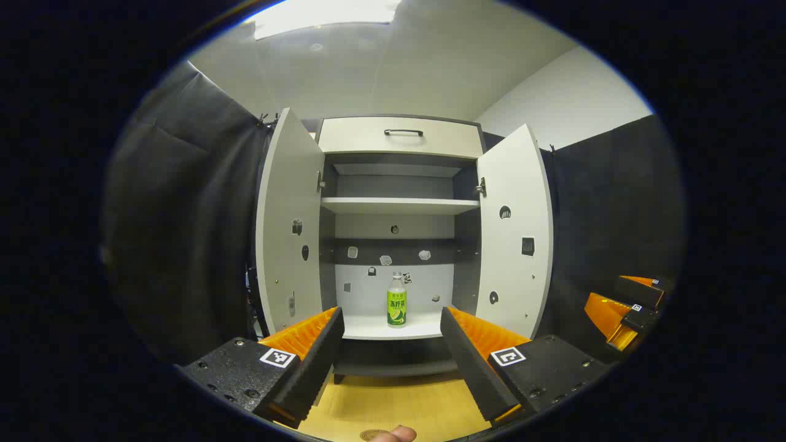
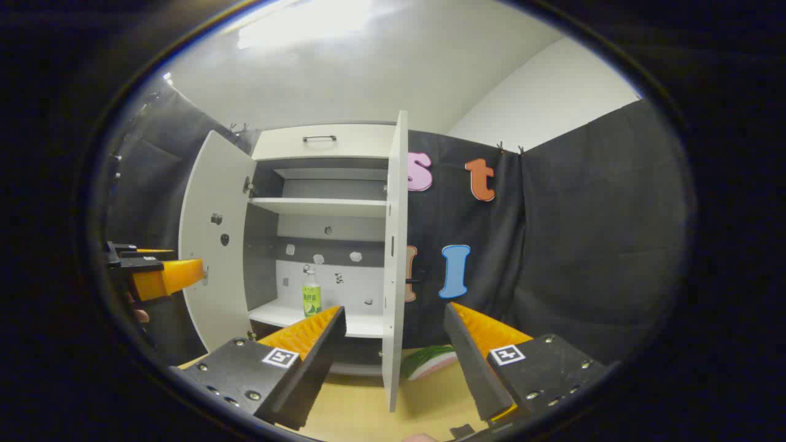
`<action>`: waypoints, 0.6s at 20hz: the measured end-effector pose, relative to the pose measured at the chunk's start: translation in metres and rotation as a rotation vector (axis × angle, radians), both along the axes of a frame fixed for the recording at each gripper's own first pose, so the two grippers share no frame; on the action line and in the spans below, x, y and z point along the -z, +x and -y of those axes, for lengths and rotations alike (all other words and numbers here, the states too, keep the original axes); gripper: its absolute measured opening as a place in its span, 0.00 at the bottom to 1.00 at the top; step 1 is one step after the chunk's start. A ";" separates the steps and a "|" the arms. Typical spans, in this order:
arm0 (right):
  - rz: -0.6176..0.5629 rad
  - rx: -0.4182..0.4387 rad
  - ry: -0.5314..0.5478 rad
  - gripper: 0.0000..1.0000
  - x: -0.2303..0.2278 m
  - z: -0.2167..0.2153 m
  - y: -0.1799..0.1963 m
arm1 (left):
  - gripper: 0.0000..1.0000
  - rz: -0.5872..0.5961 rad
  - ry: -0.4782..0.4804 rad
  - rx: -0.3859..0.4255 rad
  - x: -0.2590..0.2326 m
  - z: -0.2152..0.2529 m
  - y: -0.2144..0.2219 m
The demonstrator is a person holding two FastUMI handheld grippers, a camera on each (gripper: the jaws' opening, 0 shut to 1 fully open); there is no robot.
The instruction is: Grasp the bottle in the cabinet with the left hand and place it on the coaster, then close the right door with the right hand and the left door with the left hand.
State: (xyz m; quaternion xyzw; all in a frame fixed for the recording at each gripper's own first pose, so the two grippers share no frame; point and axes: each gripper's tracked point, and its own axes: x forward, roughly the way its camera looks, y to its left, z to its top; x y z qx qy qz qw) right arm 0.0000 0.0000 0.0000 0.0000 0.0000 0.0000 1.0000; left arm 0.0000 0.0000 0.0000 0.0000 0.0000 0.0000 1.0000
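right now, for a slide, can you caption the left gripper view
Open left gripper faces a white cabinet with both doors swung open, a green-labelled bottle standing upright on its lower shelf.

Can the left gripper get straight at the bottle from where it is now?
Probably yes: both cabinet doors stand open, the bottle stands alone on the lower shelf, and the left gripper is open, lined up with it.

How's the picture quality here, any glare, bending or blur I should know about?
Left gripper view: ceiling light blown out, white cabinet doors bowed by the fisheye, green-labelled plastic bottle sharp. Right gripper view: hazier glare across the ceiling, right door edge nearly straight, bottle small but clear.
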 end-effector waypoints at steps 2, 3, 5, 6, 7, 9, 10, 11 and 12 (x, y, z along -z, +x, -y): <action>0.008 -0.001 -0.014 0.96 -0.002 -0.003 -0.004 | 0.99 -0.004 -0.008 -0.004 0.003 -0.006 -0.002; 0.009 -0.002 -0.016 0.96 -0.003 -0.004 -0.006 | 0.99 -0.009 -0.012 -0.002 0.005 -0.007 -0.003; 0.021 0.007 -0.003 0.96 -0.010 -0.002 -0.010 | 0.99 -0.009 -0.011 0.003 0.006 -0.012 -0.008; 0.030 0.010 0.000 0.96 -0.014 -0.002 -0.012 | 1.00 -0.004 -0.006 0.003 0.005 -0.015 -0.010; 0.039 0.012 -0.003 0.96 -0.016 -0.002 -0.015 | 0.99 0.003 0.000 0.004 0.004 -0.019 -0.014; 0.050 0.018 -0.017 0.96 -0.015 -0.001 -0.019 | 0.99 0.016 0.005 -0.001 0.006 -0.025 -0.019; 0.047 0.020 -0.025 0.97 -0.012 -0.002 -0.021 | 0.99 0.012 0.007 -0.008 0.010 -0.028 -0.022; 0.041 0.015 -0.031 0.97 -0.007 -0.004 -0.023 | 0.99 0.002 0.006 -0.013 0.014 -0.030 -0.024; 0.030 0.004 -0.032 0.97 -0.002 -0.010 -0.023 | 0.99 -0.008 0.000 -0.015 0.019 -0.030 -0.025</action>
